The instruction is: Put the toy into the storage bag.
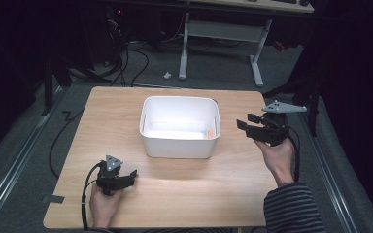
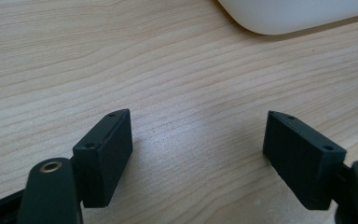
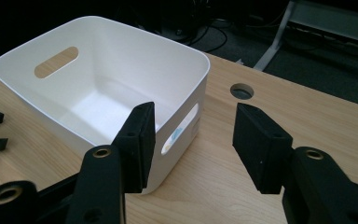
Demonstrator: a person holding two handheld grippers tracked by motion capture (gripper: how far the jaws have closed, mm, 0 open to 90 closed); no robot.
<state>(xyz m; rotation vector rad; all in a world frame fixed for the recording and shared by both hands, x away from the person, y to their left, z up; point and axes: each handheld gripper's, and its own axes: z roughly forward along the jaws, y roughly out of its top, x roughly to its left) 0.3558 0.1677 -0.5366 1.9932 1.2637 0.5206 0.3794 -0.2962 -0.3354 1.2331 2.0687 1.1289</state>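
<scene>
Right gripper view, white bin (image 3: 121, 60), no readable label

Bench (image 1: 184, 184): light wood-grain surface, smooth, low sheen. Bin (image 3: 121, 56): white plastic, smooth, with a soft satin gloss. Left hand-held gripper (image 2: 198, 154) and right hand-held gripper (image 3: 193, 144): matt black pads, probably plastic or rubber; brass-coloured metal inserts at the joints. Sleeve (image 1: 291, 208): striped knitted cloth. Floor (image 1: 330, 160): grey, apparently carpet, matt and rough.

Gripper (image 2: 198, 154) jaws apart, wooden table (image 2: 121, 56), white bin (image 2: 298, 14)
</scene>
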